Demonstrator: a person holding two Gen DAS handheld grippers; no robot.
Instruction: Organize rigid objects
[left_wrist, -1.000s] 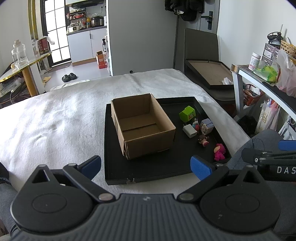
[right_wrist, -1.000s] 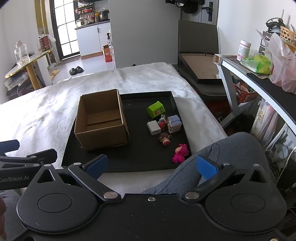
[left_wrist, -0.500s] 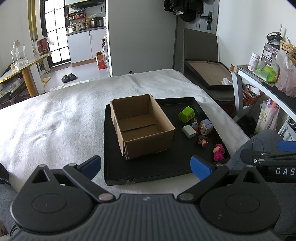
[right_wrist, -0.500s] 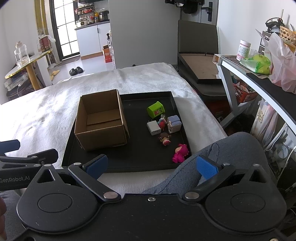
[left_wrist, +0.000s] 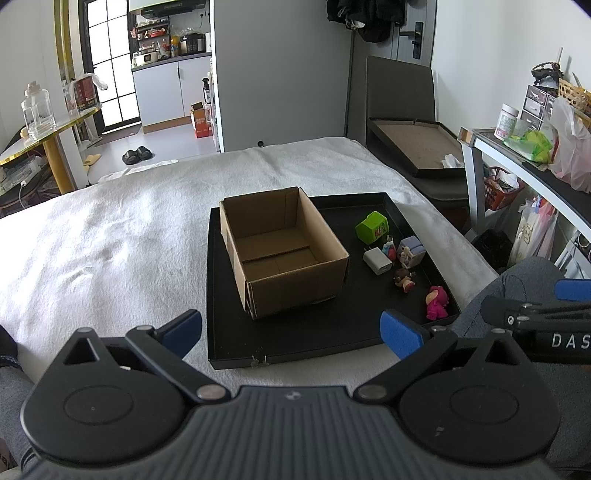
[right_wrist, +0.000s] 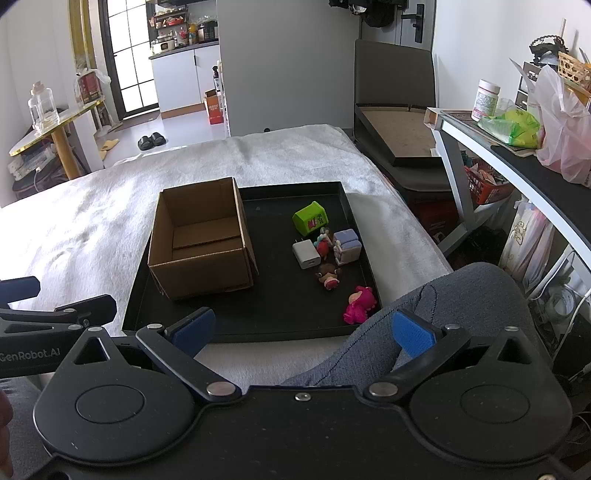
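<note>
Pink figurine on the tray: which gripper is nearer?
Right. The right gripper is open, pulled back just off the black tray's near edge, with the pink figurine slightly right of its centre. The left gripper, also open, sits farther left, facing the cardboard box.

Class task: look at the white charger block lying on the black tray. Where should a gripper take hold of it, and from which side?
Probably from above: the white charger block lies flat, so close on its two long flat sides, minding the small figure close against its right.
</note>
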